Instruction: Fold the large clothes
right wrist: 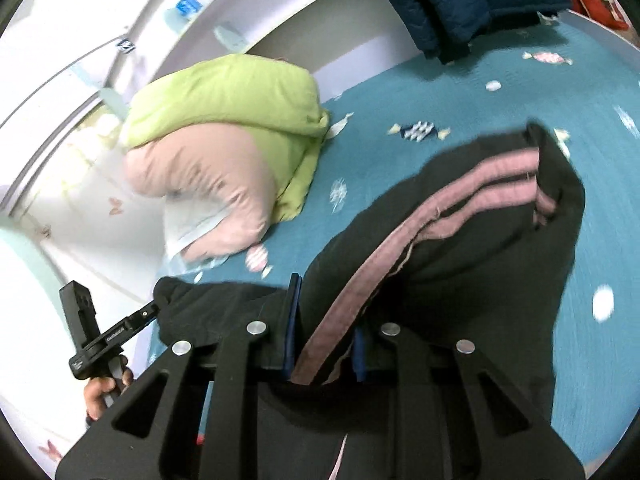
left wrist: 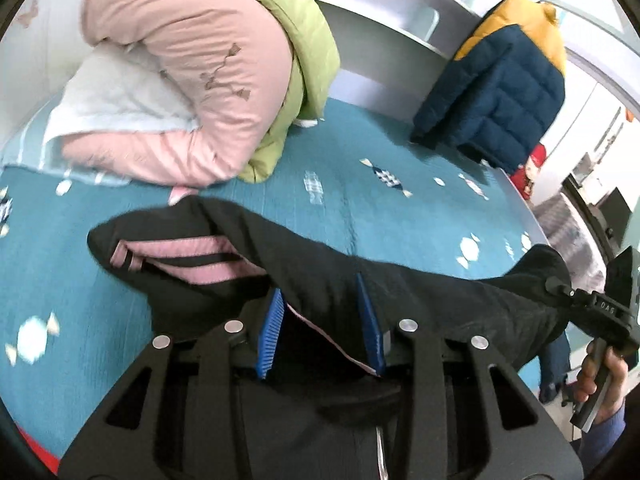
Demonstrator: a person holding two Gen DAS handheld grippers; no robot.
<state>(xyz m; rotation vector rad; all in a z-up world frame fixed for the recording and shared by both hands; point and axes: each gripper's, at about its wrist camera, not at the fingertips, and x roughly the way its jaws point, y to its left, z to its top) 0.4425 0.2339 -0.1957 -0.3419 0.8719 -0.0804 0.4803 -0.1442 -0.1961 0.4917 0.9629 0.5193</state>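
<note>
A black garment with pink stripes [left wrist: 304, 256] hangs between my two grippers above the teal bed sheet [left wrist: 360, 200]. My left gripper [left wrist: 322, 320] is shut on its black cloth, the blue pads pressing both sides. My right gripper [right wrist: 326, 320] is shut on the same garment [right wrist: 460, 216] at the pink stripes, and the cloth drapes forward over the bed. The right gripper's body shows at the right edge of the left wrist view [left wrist: 600, 316]. The left gripper's body shows at the left of the right wrist view [right wrist: 100, 340].
A pink and green folded quilt [left wrist: 208, 72] with a white pillow lies at the bed's head. A navy and yellow puffer jacket [left wrist: 500, 88] lies at the far side. A white headboard shelf [left wrist: 380, 20] runs behind. A red item [left wrist: 532, 168] sits at the bed edge.
</note>
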